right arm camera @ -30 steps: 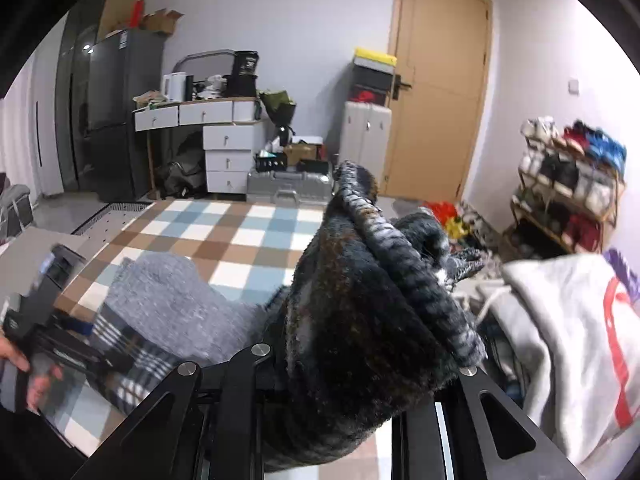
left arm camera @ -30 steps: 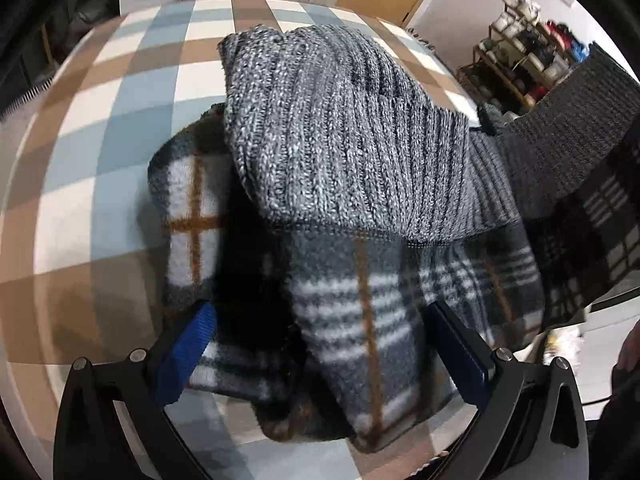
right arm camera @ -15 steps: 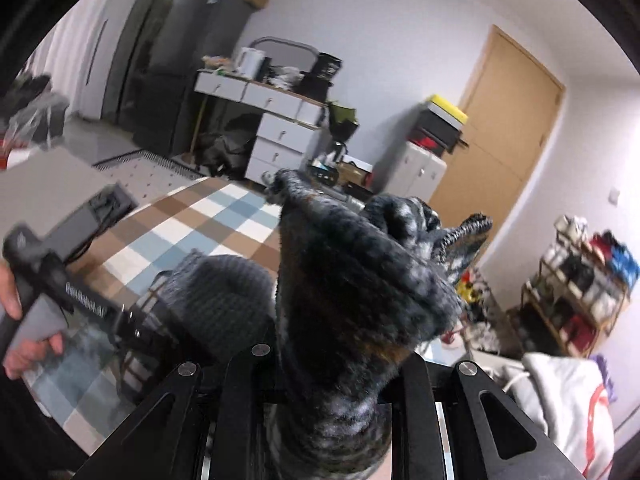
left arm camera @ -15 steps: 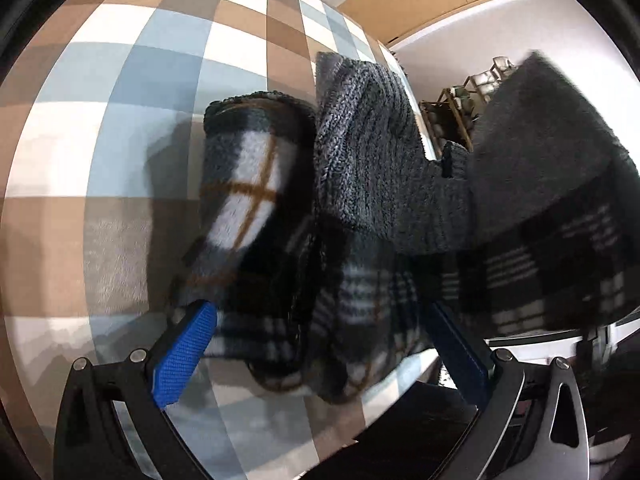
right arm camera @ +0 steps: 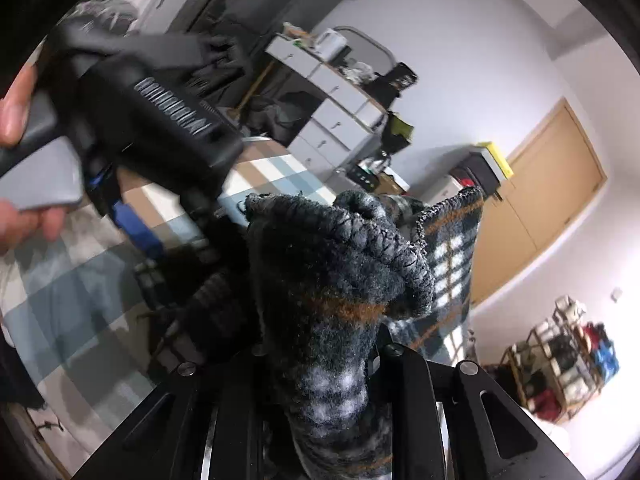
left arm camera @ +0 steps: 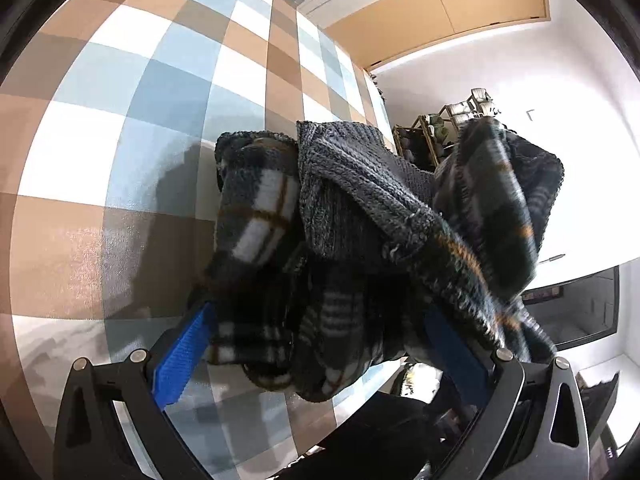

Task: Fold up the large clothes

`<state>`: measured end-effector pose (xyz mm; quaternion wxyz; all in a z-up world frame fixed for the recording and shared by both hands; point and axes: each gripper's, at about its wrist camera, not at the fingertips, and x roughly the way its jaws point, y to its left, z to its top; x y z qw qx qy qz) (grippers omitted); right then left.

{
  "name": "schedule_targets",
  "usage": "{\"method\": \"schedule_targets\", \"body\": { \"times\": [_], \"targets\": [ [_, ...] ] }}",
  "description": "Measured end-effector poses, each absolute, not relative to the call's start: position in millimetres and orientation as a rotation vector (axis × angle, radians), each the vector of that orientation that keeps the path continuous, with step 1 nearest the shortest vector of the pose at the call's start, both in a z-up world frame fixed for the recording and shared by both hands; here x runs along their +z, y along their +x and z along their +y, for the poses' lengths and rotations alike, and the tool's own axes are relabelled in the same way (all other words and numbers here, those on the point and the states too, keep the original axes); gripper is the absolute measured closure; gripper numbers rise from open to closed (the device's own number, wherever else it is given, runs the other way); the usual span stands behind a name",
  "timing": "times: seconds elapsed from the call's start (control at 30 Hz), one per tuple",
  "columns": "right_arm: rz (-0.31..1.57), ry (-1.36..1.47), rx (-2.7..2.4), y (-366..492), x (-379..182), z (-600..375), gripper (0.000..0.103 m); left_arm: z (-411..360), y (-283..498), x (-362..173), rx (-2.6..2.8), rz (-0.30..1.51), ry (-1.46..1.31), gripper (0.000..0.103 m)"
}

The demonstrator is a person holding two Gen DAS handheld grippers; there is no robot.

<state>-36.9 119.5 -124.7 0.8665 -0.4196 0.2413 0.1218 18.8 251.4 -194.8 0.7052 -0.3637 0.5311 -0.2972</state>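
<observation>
The plaid garment (left arm camera: 328, 280) with its grey knit lining hung bunched above the checked bench (left arm camera: 168, 92), stretched between both grippers. The left gripper (left arm camera: 316, 344) had a thick wad between its blue pads (left arm camera: 182, 356), jaws clamped on it. The right gripper (right arm camera: 320, 364) had its jaws pinched tight on another fold. A hand (right arm camera: 16, 120) gripped the left tool.

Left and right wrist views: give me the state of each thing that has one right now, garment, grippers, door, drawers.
plaid fleece garment: bunched, lifted off the checked cloth, gripped at two places.
left gripper: shut on a thick wad of the garment.
right gripper: shut on a fold of the garment.
door: closed.
white drawers: all pushed in.
</observation>
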Motion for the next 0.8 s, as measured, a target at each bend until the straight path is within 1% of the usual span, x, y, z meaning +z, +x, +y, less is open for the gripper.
{"method": "schedule_targets", "body": {
  "times": [0.17,0.33,0.47,0.57,0.63,0.8],
  "targets": [
    [0.572,-0.855,0.393,-37,-133,117,0.081,259,21,-210,-0.656,1.215,-0.841,0.001],
    [0.679,-0.591,0.537,-19,-120,89,0.079,247,24,-212,-0.653,1.219,-0.828,0.001],
    [0.705,-0.513,0.607,-12,-119,75,0.078,244,23,-206,-0.647,1.227,-0.814,0.001],
    [0.735,-0.488,0.663,-8,-117,68,0.076,239,32,-209,-0.633,1.235,-0.803,0.001],
    [0.772,-0.439,0.713,-4,-117,64,0.071,236,35,-210,-0.624,1.242,-0.787,0.001],
    [0.867,-0.273,0.805,22,-120,45,0.067,234,40,-213,-0.615,1.246,-0.772,0.002]
  ]
}}
